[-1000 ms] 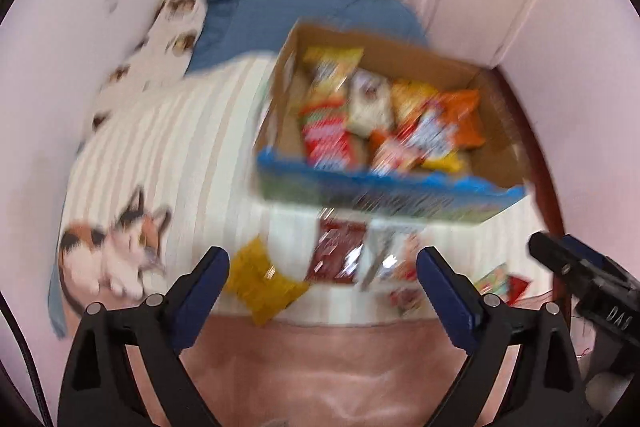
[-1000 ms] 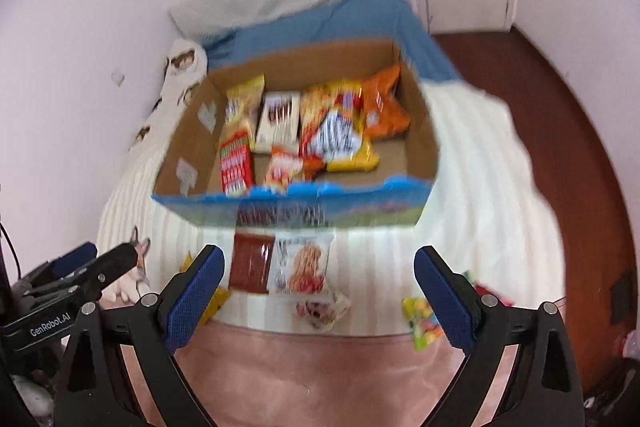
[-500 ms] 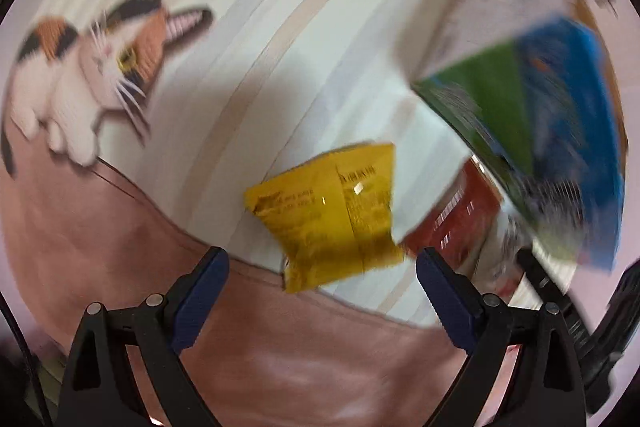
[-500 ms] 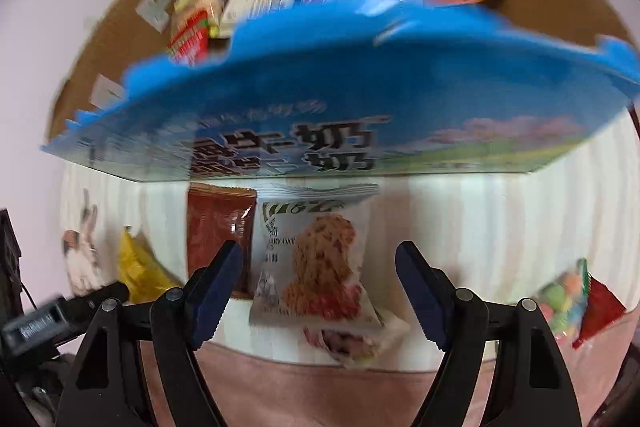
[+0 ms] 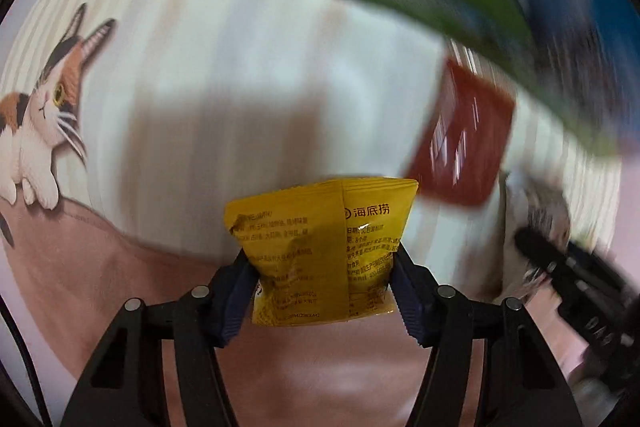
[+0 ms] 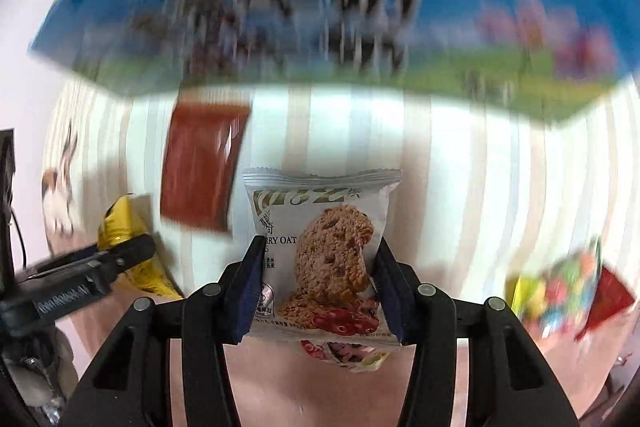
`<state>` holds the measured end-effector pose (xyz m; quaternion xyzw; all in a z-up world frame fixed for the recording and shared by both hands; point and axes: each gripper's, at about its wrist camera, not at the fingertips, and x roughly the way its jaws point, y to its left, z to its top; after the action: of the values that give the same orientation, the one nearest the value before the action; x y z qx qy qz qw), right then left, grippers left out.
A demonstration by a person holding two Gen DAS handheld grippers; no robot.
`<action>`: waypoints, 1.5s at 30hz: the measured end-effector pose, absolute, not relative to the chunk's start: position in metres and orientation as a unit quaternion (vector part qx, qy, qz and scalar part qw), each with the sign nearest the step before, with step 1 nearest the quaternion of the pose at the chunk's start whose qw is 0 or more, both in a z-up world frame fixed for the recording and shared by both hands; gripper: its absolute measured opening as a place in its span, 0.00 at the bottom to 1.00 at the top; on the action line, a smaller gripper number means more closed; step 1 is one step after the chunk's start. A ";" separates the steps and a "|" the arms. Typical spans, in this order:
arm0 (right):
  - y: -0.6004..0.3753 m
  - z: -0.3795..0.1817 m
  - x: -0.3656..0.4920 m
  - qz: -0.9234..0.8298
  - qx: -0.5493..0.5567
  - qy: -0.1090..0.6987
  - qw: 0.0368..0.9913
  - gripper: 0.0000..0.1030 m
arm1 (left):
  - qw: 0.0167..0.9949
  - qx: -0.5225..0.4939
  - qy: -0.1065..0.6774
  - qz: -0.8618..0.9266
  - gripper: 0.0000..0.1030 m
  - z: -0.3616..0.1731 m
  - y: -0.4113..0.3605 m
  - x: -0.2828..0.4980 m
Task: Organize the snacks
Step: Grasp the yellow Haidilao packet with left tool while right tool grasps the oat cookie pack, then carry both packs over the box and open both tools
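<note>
My left gripper (image 5: 322,285) is shut on a yellow snack packet (image 5: 320,247), its blue pads pressing both sides. My right gripper (image 6: 318,291) is shut on a white oat cookie packet (image 6: 320,251). A dark red packet (image 6: 200,167) lies on the striped bed cover between the two, also in the left wrist view (image 5: 464,143). The blue and green side of the snack box (image 6: 320,7) fills the top of the right wrist view, blurred. The left gripper and yellow packet show at the left of the right wrist view (image 6: 124,243).
A small packet (image 6: 344,353) lies under the cookie packet. A colourful candy packet (image 6: 560,287) and a red one (image 6: 608,297) lie to the right. The bed cover has a printed cat (image 5: 40,131) at left and a pink border (image 5: 120,287) near me.
Both grippers have dropped from high above the box to the packets in front of it and closed, the left on the yellow packet, the right on the cookie packet.
</note>
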<state>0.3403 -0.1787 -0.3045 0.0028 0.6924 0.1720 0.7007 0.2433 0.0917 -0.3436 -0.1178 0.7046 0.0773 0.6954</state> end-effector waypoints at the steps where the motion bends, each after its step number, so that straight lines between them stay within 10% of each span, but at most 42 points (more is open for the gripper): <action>1: -0.182 -0.307 0.329 0.177 -0.001 0.698 0.694 0.52 | 0.693 -0.103 0.711 0.070 0.59 -0.347 0.084 0.236; 16: -0.189 -0.345 0.276 0.157 0.027 0.737 0.657 0.69 | 0.675 -0.087 0.730 0.063 0.69 -0.394 0.046 0.197; 24: -0.161 -0.338 0.261 0.155 0.012 0.721 0.675 0.55 | 0.683 -0.100 0.721 0.065 0.51 -0.375 0.068 0.173; 45: -0.248 -0.121 0.366 0.197 0.115 0.564 0.793 0.53 | 0.774 -0.144 0.606 -0.112 0.51 -0.158 0.015 0.330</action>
<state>0.3663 -0.2478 -0.1214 0.1147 0.5644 0.1971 0.7934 0.3305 0.0149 -0.1578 -0.1444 0.6058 -0.1122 0.7743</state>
